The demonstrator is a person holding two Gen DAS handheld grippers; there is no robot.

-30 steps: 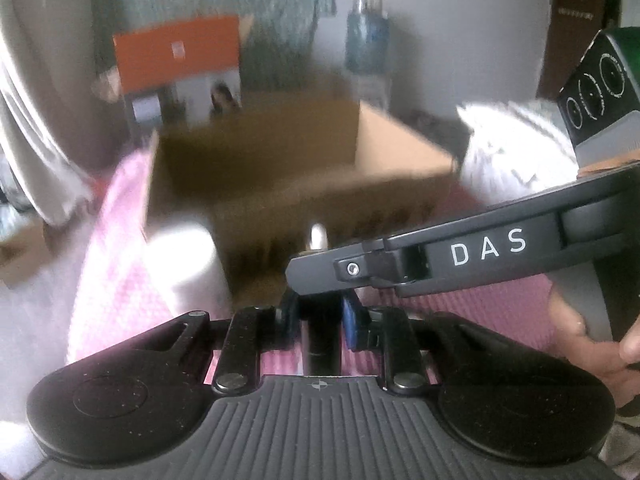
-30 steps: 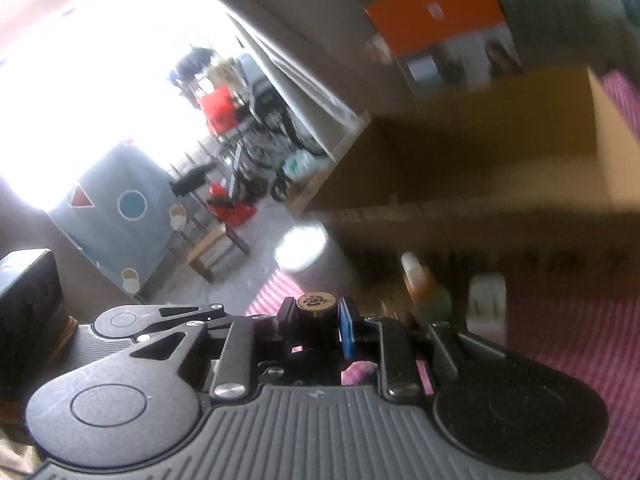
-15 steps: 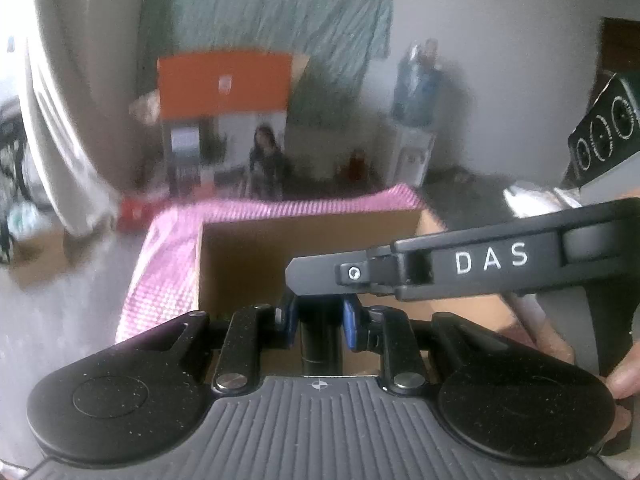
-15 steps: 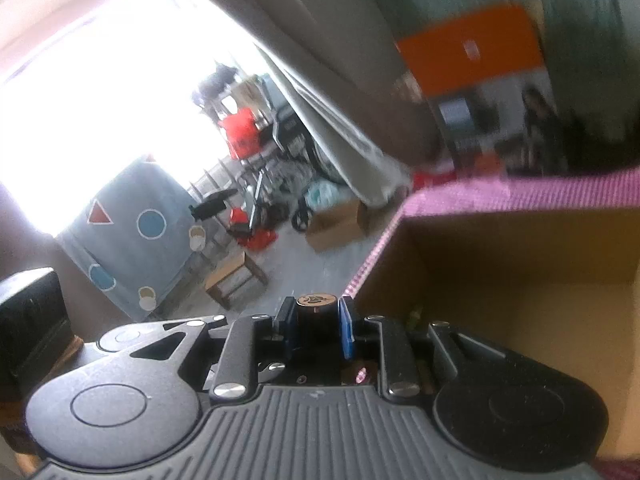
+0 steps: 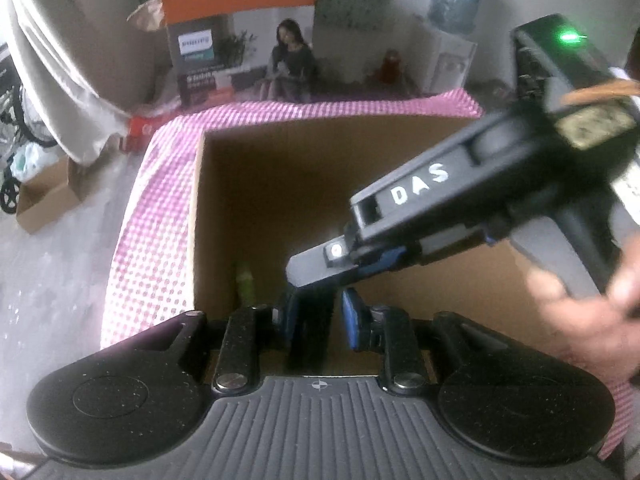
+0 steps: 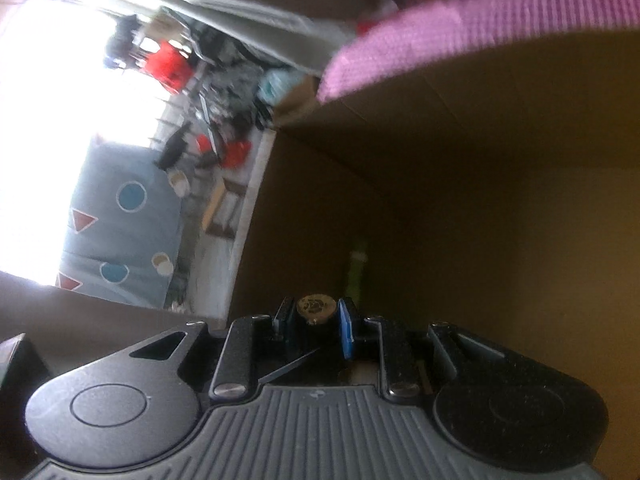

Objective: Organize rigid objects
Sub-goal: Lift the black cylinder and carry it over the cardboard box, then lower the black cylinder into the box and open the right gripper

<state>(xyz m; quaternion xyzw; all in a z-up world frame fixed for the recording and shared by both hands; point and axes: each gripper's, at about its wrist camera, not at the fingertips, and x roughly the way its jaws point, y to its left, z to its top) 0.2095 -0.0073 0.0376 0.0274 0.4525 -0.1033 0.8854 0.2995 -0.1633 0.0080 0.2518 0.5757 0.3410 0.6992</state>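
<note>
An open cardboard box (image 5: 280, 184) stands on a pink checked cloth (image 5: 156, 208). My left gripper (image 5: 315, 308) hangs over the box's near edge, its blue pads shut on a black upright object (image 5: 310, 340). My right gripper (image 5: 308, 270), marked DAS, reaches in from the right and slants down into the box. In the right wrist view my right gripper (image 6: 316, 318) is shut on a small dark item with a round brass-coloured top (image 6: 316, 307), facing the box's inner wall (image 6: 480, 160). A green bottle (image 5: 244, 280) (image 6: 358, 272) stands inside near the left wall.
Behind the box an orange and grey product carton (image 5: 240, 28) leans against the wall, with a water dispenser (image 5: 456, 0) to its right. A pale curtain (image 5: 52, 80) hangs at the left, above a small cardboard box (image 5: 44, 200) on the floor. A person's hand (image 5: 580, 320) holds the right gripper.
Both grippers have moved forward from in front of the box to above its opening. The right gripper has rolled and tipped down into the box. Both keep their grip.
</note>
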